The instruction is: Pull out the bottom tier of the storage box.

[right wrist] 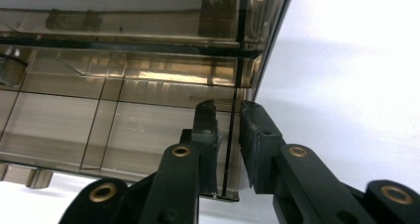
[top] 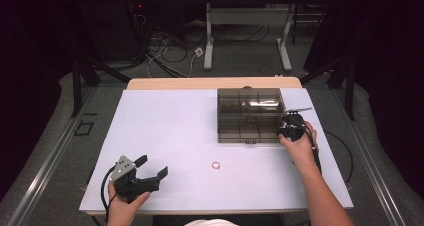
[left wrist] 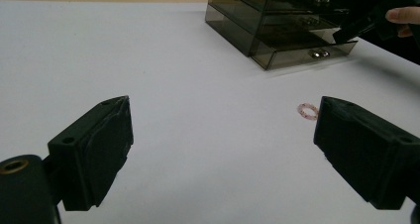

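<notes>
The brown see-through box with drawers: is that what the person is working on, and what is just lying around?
In the job:
- drawer box
- right gripper, jaws on either side of the box's side wall
- little pink ring, perhaps meant for a drawer

Just about:
- cables on the floor
- far table legs
- left gripper, waiting open

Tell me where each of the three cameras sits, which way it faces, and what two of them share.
High view: above the person's side, looking forward and down on the white table; both forearms, left gripper and right gripper show.
Left gripper view: rides the left gripper, looking low across the table between wide-open jaws toward the small ring.
Right gripper view: rides the right gripper, facing the smoky drawer box, its jaws astride the drawer's side wall.
Shared: high and left gripper views both show ring and box.
</notes>
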Demonstrator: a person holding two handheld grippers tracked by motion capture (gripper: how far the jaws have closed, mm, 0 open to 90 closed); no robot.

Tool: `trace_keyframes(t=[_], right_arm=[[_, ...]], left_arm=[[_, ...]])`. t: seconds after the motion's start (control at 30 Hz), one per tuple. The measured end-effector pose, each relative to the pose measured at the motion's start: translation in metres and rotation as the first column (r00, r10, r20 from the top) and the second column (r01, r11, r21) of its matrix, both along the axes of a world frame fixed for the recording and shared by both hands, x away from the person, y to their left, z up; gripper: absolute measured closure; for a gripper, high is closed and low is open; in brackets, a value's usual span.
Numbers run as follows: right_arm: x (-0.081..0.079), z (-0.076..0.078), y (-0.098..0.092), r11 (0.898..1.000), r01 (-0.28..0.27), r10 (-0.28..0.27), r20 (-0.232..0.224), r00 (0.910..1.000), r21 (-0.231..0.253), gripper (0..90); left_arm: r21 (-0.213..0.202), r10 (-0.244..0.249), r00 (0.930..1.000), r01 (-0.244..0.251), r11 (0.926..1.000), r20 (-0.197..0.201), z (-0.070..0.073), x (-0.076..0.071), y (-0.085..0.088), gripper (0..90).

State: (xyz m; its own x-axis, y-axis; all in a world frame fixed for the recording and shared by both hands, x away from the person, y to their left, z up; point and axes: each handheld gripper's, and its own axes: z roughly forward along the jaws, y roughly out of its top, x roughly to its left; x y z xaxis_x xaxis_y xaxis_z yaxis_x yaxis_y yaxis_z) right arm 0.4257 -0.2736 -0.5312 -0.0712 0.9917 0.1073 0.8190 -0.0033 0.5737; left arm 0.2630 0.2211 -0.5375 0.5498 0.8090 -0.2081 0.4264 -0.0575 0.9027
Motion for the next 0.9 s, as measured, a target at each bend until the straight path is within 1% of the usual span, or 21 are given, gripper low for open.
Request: trace_keyframes(t=[0.1,0.23,0.43,0.47,0.5,0.57,0.9], right_arm=[[0.0007,-0.0017,-0.0005,1.000,0.007,-0.007,-0.011,0.9999,0.009,79.8],[0.0014,-0.0031,-0.0006,1.000,0.009,-0.009,-0.023,0.9997,0.004,82.5],[0.0020,-0.0044,0.0000,1.000,0.002,-0.002,-0.015,0.9999,-0.005,84.7],[0.0020,-0.0043,-0.0001,1.000,0.004,-0.004,-0.015,0.9999,-0.002,84.9],[0.0015,-0.0036,0.0006,1.000,0.019,-0.019,-0.026,0.9995,0.004,85.1],[0.0012,-0.0032,0.0007,1.000,0.024,-0.024,-0.026,0.9994,0.006,85.4],[-0.0002,-0.0014,0.0010,1.000,0.030,-0.030,-0.025,0.9992,0.007,85.9]], left_arm=[[0.001,0.002,1.0000,-0.002,1.0000,0.001,0.0000,-0.0001,0.0004,8.5],[0.002,0.002,1.0000,-0.002,1.0000,0.001,-0.0002,-0.0002,0.0007,8.6],[0.003,0.002,1.0000,-0.002,1.0000,0.000,-0.0002,-0.0003,0.0010,8.6],[0.003,0.002,1.0000,-0.002,1.0000,0.000,-0.0002,-0.0003,0.0009,8.6],[0.002,0.002,1.0000,-0.002,1.0000,0.001,-0.0001,-0.0003,0.0009,8.6],[0.002,0.002,1.0000,-0.002,1.0000,0.000,-0.0001,-0.0003,0.0008,8.6],[0.003,0.001,1.0000,-0.001,1.0000,-0.002,-0.0002,0.0002,0.0007,8.6]])
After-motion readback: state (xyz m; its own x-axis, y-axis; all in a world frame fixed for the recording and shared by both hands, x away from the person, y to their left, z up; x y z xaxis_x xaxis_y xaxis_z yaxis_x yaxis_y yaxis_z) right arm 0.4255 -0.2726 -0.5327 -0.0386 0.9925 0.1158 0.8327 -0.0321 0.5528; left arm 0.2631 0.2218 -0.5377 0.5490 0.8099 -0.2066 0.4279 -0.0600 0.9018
